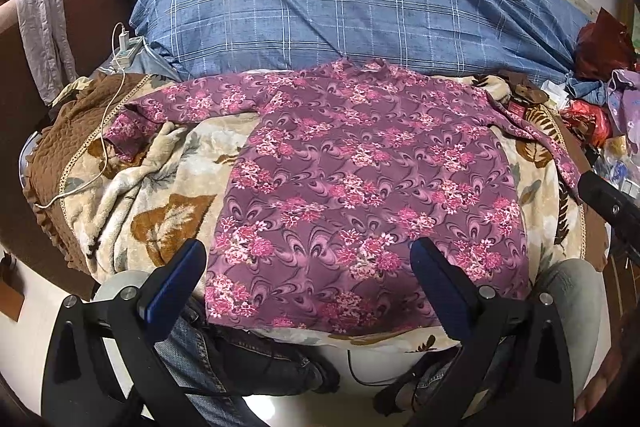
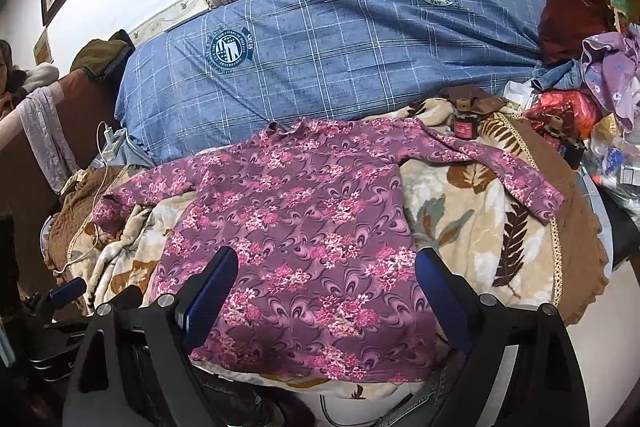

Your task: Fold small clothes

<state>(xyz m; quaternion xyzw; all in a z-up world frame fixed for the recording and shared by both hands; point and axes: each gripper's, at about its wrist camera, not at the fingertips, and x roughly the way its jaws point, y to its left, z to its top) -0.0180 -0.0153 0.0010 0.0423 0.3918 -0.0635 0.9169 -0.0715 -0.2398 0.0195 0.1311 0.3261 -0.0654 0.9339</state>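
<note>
Both my tools, left tool (image 1: pixel 306 275) and right tool (image 2: pixel 326 281), hover wide open above the shirt (image 1: pixel 360 179), spread flat on the bed blanket (image 1: pixel 160 187).

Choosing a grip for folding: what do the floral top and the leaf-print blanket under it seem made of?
Floral top: thin, matte knit by its look, lying flat with soft ripples. Leaf-print blanket: thick plush fleece, seemingly; fuzzy nap and fat rounded folds.

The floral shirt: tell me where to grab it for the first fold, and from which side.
Take the floral shirt by a sleeve cuff, probably the right one, coming in from the outer edge of the bed. The shirt lies spread flat with both sleeves out, and that cuff rests free on the leaf-print blanket, so the open right gripper can likely pinch its edge and carry it across the body.
</note>
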